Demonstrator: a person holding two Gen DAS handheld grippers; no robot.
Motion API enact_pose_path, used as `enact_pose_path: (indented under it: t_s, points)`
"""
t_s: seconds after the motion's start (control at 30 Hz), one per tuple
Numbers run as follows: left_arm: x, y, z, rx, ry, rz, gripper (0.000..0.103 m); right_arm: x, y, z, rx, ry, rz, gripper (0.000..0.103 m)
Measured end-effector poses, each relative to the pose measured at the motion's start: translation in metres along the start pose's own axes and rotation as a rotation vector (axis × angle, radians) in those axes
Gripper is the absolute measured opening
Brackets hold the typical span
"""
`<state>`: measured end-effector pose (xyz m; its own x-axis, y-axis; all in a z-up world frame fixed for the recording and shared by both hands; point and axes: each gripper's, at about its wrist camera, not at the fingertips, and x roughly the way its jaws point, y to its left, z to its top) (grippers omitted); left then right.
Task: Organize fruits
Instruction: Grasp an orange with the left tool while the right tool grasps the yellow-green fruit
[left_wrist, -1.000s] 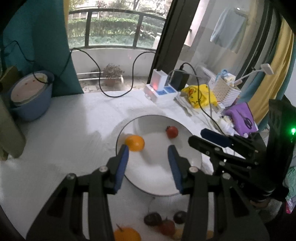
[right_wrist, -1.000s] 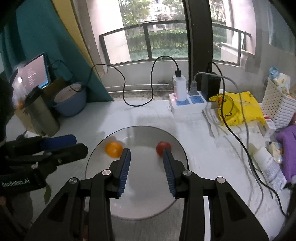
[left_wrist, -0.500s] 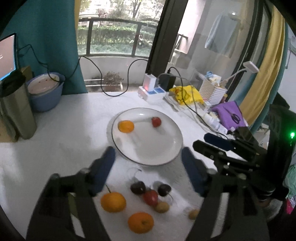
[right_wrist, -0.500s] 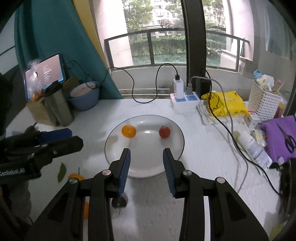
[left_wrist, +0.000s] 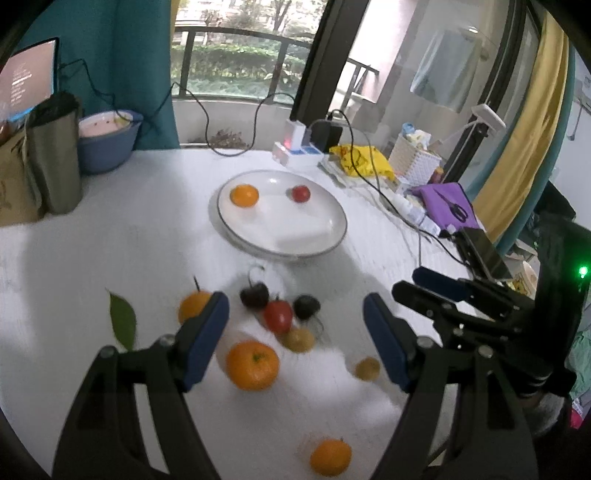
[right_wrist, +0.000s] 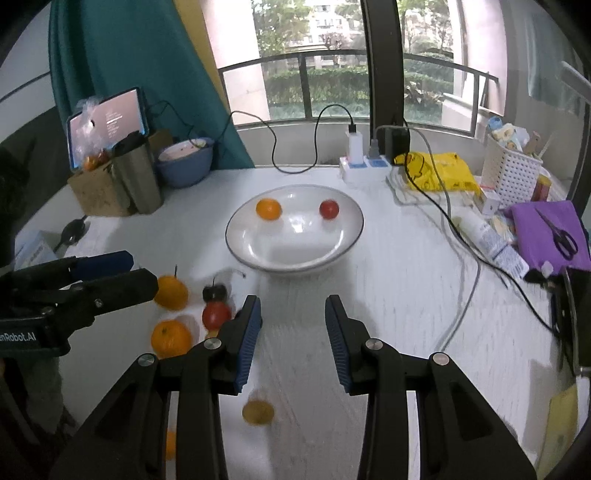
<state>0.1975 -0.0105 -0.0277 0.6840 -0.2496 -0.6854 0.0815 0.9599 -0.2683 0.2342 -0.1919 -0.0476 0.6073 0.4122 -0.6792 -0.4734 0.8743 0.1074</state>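
Two fruits sit in the white plate (left_wrist: 328, 236), an orange (left_wrist: 243, 195) and a red tomato (left_wrist: 300, 193), while the loose fruit pile (left_wrist: 277, 316) waits on the table beneath the left gripper (left_wrist: 295, 332), jaws spread and empty, and the right gripper (right_wrist: 293, 332), narrower and also empty.

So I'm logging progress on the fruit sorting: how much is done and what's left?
Done: one orange and one red fruit sit on the white plate. In hand: nothing; the left gripper and right gripper are both empty. Left: loose fruit on the table, including a large orange, a red fruit and dark cherries.
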Motion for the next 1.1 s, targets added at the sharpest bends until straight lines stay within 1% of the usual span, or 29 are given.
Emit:
enact_pose_path:
  t_s: [0.23, 0.43, 0.7, 0.73, 0.77, 0.93, 1.1]
  points:
    - [-0.005, -0.004, -0.031, -0.011, 0.003, 0.020, 0.076, 0.000, 0.003, -0.028, 0.001, 0.029, 0.024, 0.039]
    - [-0.004, -0.001, -0.052, -0.034, 0.028, 0.031, 0.076, 0.010, 0.008, -0.051, 0.000, 0.073, 0.060, 0.038]
    - [-0.003, 0.005, -0.073, -0.052, 0.060, 0.022, 0.076, 0.031, 0.018, -0.066, -0.018, 0.141, 0.091, 0.038]
    - [-0.002, 0.005, -0.076, -0.053, 0.066, 0.018, 0.076, 0.030, 0.019, -0.067, -0.024, 0.137, 0.086, 0.035]
    - [-0.001, 0.005, -0.078, -0.051, 0.073, 0.015, 0.076, 0.030, 0.020, -0.067, -0.032, 0.136, 0.090, 0.027]
    - [0.001, -0.001, -0.091, -0.021, 0.105, -0.007, 0.076, 0.023, 0.021, -0.072, -0.051, 0.130, 0.074, 0.027]
    - [0.001, -0.012, -0.103, 0.016, 0.131, -0.015, 0.076, 0.006, 0.019, -0.081, -0.043, 0.119, 0.057, 0.027]
